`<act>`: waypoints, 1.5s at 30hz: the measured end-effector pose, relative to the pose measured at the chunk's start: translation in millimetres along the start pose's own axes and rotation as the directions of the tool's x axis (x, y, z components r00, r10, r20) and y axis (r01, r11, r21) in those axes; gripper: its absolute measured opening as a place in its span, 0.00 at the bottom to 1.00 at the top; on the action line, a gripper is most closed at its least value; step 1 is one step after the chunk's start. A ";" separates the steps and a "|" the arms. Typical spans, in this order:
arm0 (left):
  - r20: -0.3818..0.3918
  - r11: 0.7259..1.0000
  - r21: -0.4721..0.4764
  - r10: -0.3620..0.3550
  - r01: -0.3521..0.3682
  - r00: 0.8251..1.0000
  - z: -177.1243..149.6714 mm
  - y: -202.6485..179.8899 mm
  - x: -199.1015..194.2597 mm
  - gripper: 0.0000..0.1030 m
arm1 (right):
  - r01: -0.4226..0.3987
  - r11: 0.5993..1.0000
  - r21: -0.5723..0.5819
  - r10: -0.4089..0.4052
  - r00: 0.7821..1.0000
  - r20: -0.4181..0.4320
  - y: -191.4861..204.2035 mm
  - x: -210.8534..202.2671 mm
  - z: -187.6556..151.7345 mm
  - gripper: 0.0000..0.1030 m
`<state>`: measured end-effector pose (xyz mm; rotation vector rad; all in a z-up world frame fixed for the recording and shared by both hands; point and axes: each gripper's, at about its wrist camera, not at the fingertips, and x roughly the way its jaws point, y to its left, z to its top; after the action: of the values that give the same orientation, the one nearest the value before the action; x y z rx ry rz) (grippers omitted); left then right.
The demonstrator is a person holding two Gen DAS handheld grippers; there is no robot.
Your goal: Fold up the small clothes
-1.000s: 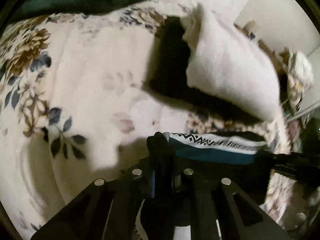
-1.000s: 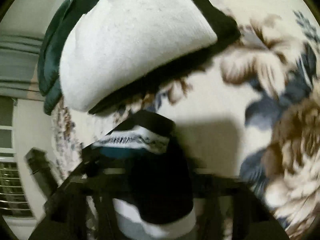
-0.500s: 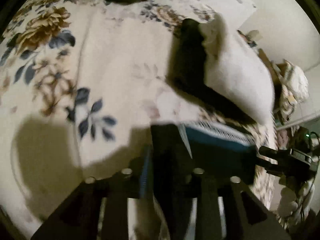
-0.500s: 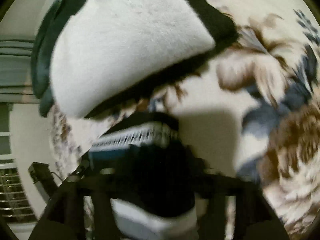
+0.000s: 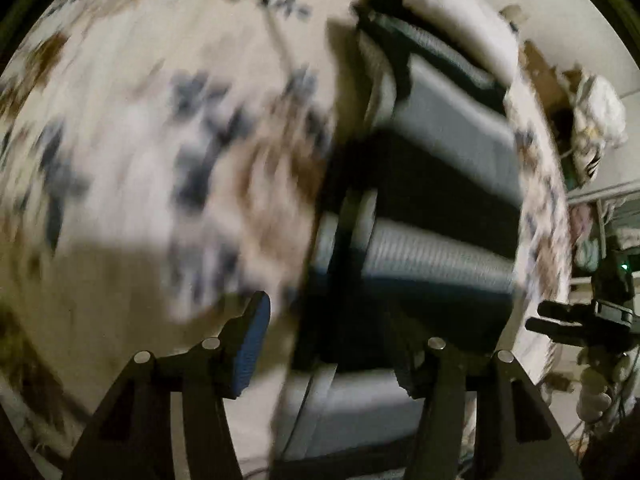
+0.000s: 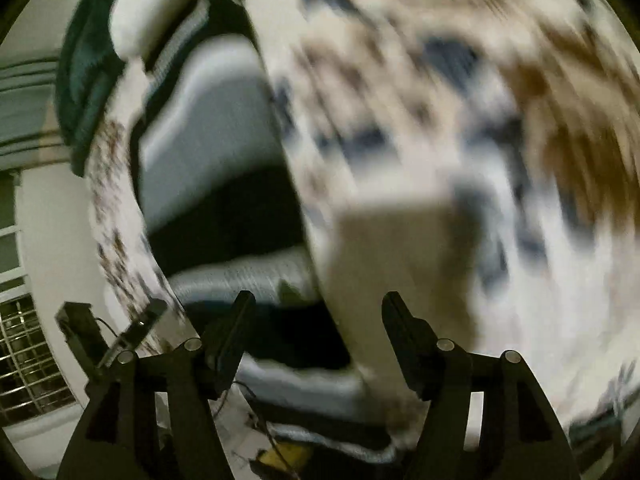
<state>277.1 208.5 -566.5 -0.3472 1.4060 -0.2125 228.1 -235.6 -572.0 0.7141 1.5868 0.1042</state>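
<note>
A small striped garment (image 5: 432, 200) in grey, black and teal with a patterned white band lies flat on the floral bedspread (image 5: 140, 140). It also shows in the right wrist view (image 6: 224, 200). My left gripper (image 5: 336, 344) is open and empty, its fingers on either side of the garment's near end. My right gripper (image 6: 318, 328) is open and empty over the garment's near right edge. Both views are motion-blurred.
A folded white cloth (image 6: 160, 8) on a black one lies beyond the garment, with a dark green cloth (image 6: 80, 80) behind it. The bed edge (image 5: 548, 200) runs close on the right of the left wrist view, with clutter past it.
Both grippers were shut on the garment and held it up. Now both are open, and the garment lies spread on the bedspread. Both cameras have swung quickly.
</note>
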 end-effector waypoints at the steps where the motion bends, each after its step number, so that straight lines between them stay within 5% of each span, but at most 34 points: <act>1: -0.021 1.000 -0.003 -0.002 0.002 1.000 -17.9 3.1 -0.6 0.51 | 0.010 1.000 0.013 -0.009 1.000 -0.026 -1.2 10.6 -20.6 0.65; 7: -0.143 0.999 -0.019 0.031 -0.034 0.989 -97.2 14.5 11.3 0.51 | 0.115 0.992 0.050 -0.107 0.985 -0.134 -34.6 58.1 -124.4 0.65; 11: -0.178 0.996 0.035 0.088 -0.083 0.980 -136.2 7.7 33.9 0.49 | 0.150 0.987 0.063 -0.136 0.974 -0.183 -52.8 88.5 -162.5 0.65; 13: -0.160 0.992 0.067 0.117 -0.107 0.980 -145.8 -0.2 39.9 0.11 | 0.162 0.985 0.054 -0.148 0.967 -0.207 -58.1 107.7 -176.3 0.65; 14: -0.154 0.990 0.078 0.126 -0.115 0.980 -149.1 -3.4 41.0 0.07 | 0.171 0.984 0.045 -0.158 0.965 -0.211 -58.1 114.5 -180.9 0.64; 15: -0.128 0.988 0.082 0.137 -0.127 0.982 -150.5 -6.1 38.2 0.07 | 0.176 0.984 0.036 -0.165 0.964 -0.207 -60.4 119.6 -186.1 0.59; 17: -0.097 0.991 0.056 0.123 -0.118 0.988 -151.1 -6.7 27.7 0.06 | 0.200 0.980 0.009 -0.195 0.964 -0.178 -54.5 127.2 -195.6 0.24; 20: -0.068 0.993 0.043 0.115 -0.112 0.991 -152.1 -7.4 11.5 0.06 | 0.198 0.980 0.020 -0.193 0.970 -0.146 -39.8 132.1 -203.0 0.09; 30: -0.103 0.995 0.069 0.082 -0.075 0.991 -164.5 11.0 19.6 0.10 | 0.269 0.958 -0.095 -0.281 0.949 -0.142 -13.6 154.4 -220.9 0.09; 33: -0.110 0.999 -0.012 0.044 -0.045 0.993 -162.5 25.7 7.8 0.21 | 0.207 0.977 -0.054 -0.213 0.961 -0.175 -20.9 142.4 -214.2 0.26; 34: -0.100 0.999 -0.034 0.020 -0.023 0.995 -162.7 31.1 3.5 0.26 | 0.185 0.982 -0.039 -0.189 0.964 -0.186 -25.4 139.0 -214.0 0.40; 36: -0.092 0.998 -0.064 -0.018 0.012 0.996 -165.4 38.4 5.3 0.58 | 0.132 0.991 -0.004 -0.130 0.973 -0.192 -34.4 135.1 -217.5 0.50; 41: -0.150 0.995 -0.056 -0.090 0.082 0.985 -165.2 39.1 36.2 0.58 | 0.053 0.997 0.057 -0.040 0.975 -0.219 -54.3 151.5 -225.9 0.51; 45: -0.137 0.999 0.047 -0.012 0.019 0.991 -168.1 11.3 45.9 0.59 | 0.023 0.998 0.062 -0.007 0.971 -0.239 -63.9 170.8 -233.4 0.53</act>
<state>117.9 184.3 -634.1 -0.3089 1.5309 -0.2867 -7.8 -122.6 -711.1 0.7613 1.8320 0.1321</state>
